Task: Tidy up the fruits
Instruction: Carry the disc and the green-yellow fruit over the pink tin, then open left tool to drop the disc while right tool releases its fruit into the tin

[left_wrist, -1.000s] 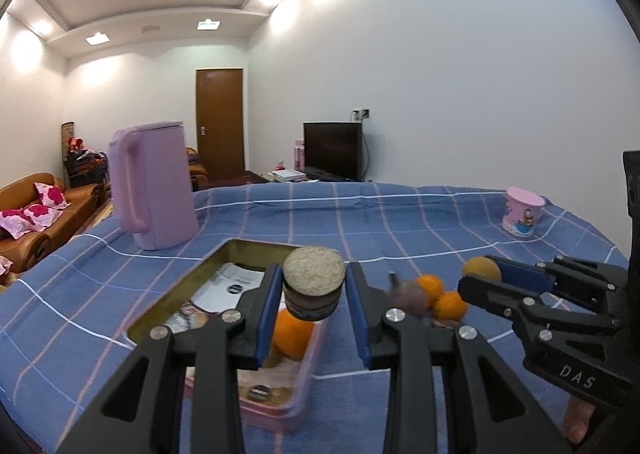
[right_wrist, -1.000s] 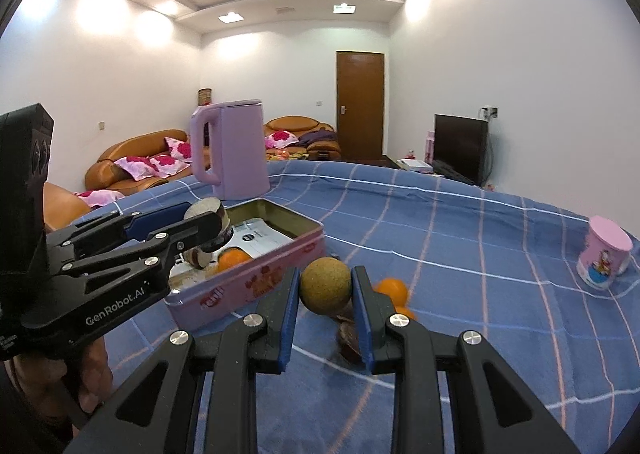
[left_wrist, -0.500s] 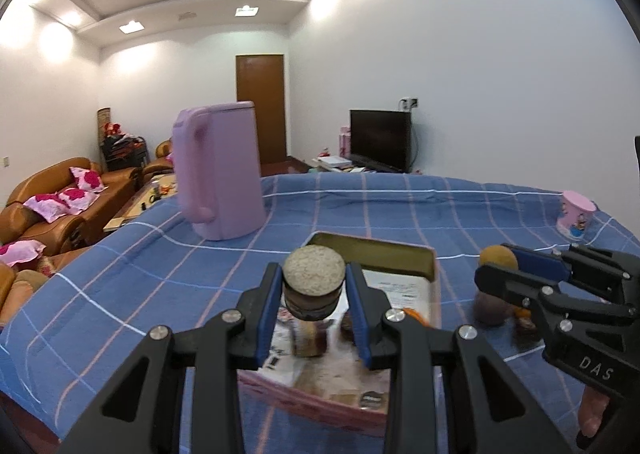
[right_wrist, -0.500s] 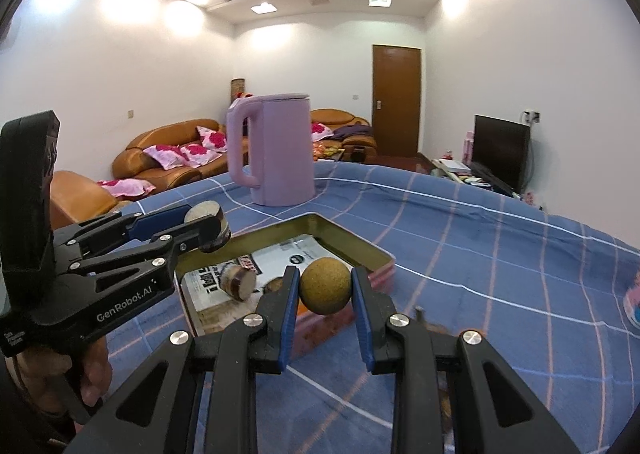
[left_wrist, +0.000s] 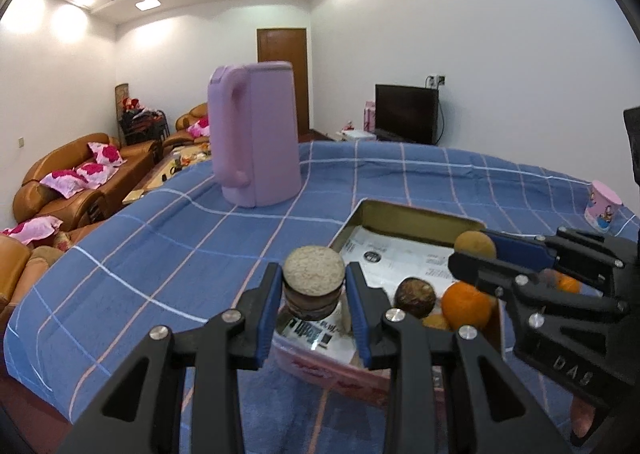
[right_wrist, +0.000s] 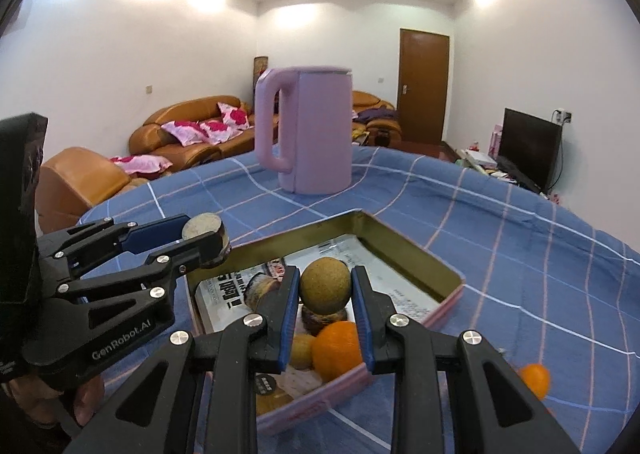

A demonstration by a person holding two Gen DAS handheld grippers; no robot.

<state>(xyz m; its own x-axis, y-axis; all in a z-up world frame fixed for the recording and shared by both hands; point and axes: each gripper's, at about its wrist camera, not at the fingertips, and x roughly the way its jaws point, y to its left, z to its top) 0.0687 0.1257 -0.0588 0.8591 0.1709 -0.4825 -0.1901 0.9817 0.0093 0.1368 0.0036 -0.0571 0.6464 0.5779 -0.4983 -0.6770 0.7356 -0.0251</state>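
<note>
I have swung both hands from the loose fruit across over the tin, the left gripper clenched on a cut brown fruit and the right gripper grasping a tan round fruit, so both look ready to drop in beside the orange.

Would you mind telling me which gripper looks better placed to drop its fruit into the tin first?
Probably the right gripper: its tan round fruit hangs over the tin interior, while the left gripper holds its cut fruit at the near rim.
</note>
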